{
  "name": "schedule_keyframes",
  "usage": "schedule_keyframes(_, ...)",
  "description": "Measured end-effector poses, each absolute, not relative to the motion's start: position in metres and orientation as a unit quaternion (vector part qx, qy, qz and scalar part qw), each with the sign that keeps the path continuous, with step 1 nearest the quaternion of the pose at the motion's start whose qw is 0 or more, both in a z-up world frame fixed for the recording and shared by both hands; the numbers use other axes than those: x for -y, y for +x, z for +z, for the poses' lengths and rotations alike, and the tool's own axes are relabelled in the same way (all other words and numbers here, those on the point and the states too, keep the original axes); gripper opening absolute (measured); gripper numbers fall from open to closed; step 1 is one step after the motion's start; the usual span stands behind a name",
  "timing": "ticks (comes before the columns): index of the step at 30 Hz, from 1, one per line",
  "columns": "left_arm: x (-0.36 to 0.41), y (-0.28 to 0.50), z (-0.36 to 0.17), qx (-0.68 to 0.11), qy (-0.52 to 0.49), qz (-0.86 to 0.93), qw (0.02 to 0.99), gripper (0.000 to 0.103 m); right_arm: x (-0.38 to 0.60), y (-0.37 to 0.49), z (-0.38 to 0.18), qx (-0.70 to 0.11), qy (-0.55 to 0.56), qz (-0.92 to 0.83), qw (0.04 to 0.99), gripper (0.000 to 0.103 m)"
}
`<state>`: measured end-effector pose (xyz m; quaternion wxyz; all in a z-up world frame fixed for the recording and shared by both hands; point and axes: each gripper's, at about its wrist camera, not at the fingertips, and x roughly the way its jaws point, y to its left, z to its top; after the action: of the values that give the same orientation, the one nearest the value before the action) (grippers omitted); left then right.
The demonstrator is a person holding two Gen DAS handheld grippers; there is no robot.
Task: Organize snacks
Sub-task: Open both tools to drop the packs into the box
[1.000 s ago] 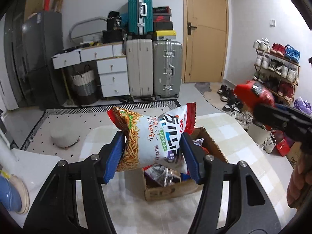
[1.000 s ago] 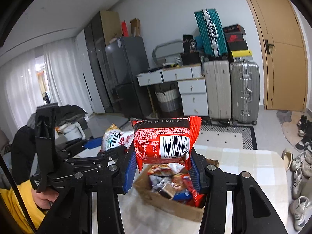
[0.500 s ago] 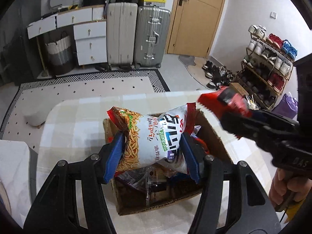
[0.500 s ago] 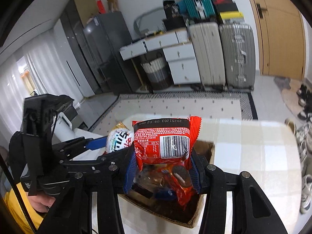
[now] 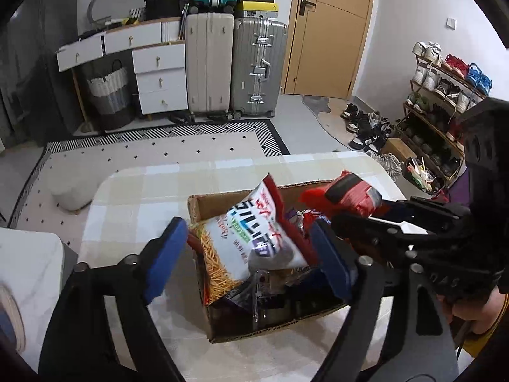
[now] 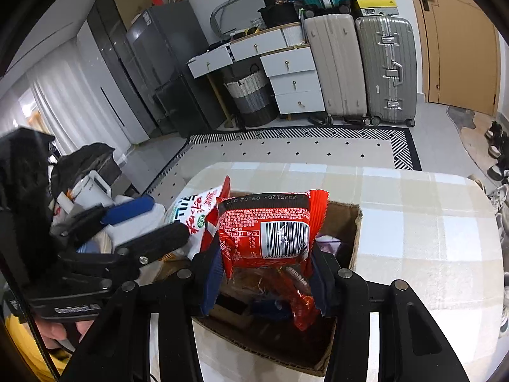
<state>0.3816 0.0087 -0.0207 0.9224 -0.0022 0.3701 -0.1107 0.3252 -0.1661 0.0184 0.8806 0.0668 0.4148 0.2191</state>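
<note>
A cardboard box (image 5: 198, 202) of snack packets sits on the checkered table; it also shows in the right wrist view (image 6: 354, 226). My left gripper (image 5: 251, 254) is open above the box. The white noodle-snack bag (image 5: 251, 235) lies tilted between its blue pads, loose, leaning on the box's contents. It also shows in the right wrist view (image 6: 194, 210). My right gripper (image 6: 265, 273) is shut on a red snack packet (image 6: 270, 226) and holds it just over the box. That packet shows in the left wrist view (image 5: 346, 195) at the box's right side.
The table (image 5: 133, 197) has a rounded far edge, with a rug and floor beyond. Suitcases (image 5: 235, 63), white drawers (image 5: 156, 73) and a shoe rack (image 5: 445, 95) stand along the walls. A white surface (image 5: 25, 261) sits at the left.
My left gripper has opened and let go of the noodle-snack bag, which has dropped tilted into the box. Both grippers have come lower over the box. The right gripper still holds the red packet.
</note>
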Motion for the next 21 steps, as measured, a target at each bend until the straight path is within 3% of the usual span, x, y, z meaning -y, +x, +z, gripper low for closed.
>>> schedule_keyframes(10, -0.036, 0.345, 0.007, -0.344, -0.013, -0.090, 0.934, 0.080, 0.166, 0.314, 0.031, -0.397, 0.066, 0.214, 0.890, 0.047)
schedule_keyframes(21, -0.058, 0.328, 0.005, -0.364, -0.016, -0.063, 0.929, 0.081, 0.148, 0.318, 0.011, -0.438, 0.023, 0.203, 0.875, 0.047)
